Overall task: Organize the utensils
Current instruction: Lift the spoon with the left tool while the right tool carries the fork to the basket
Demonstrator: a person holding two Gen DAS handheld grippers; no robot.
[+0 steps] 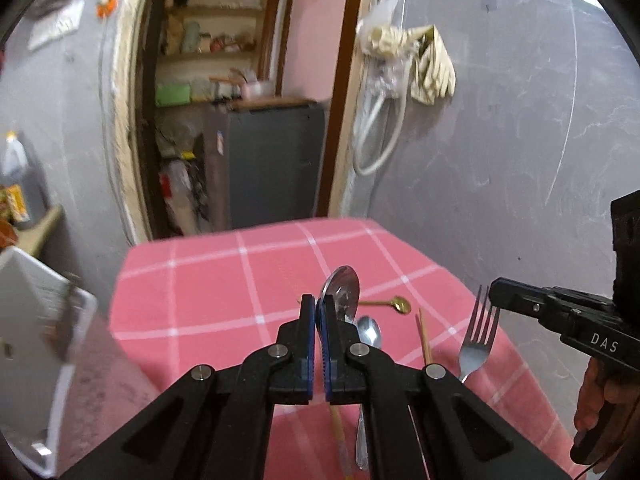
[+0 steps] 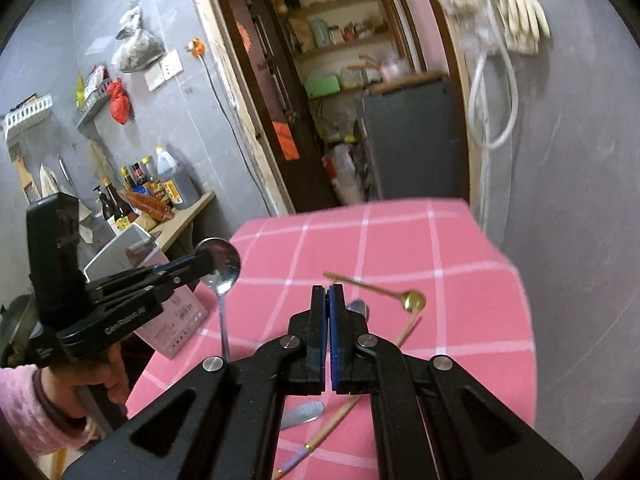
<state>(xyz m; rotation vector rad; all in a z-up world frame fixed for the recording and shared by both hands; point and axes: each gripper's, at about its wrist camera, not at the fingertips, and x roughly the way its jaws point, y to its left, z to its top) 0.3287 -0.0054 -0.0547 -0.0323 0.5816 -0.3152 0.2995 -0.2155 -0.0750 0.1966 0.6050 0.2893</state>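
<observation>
My left gripper (image 1: 319, 304) is shut on the bowl of a large steel spoon (image 1: 340, 290) and holds it above the pink checked table (image 1: 208, 280). In the right wrist view the same gripper (image 2: 200, 262) holds the spoon (image 2: 220, 266) with its handle hanging down. My right gripper (image 2: 328, 292) is shut, with a fork (image 1: 478, 340) held in it, seen in the left wrist view (image 1: 494, 300). On the table lie a small gold spoon (image 2: 414, 300), a second steel spoon (image 1: 370, 332), and wooden chopsticks (image 1: 424, 336).
A white box (image 2: 132, 256) stands left of the table. A counter with several bottles (image 2: 160, 188) is behind it. A doorway (image 1: 240, 100) with shelves and a grey cabinet lies beyond the table's far edge. Grey wall on the right.
</observation>
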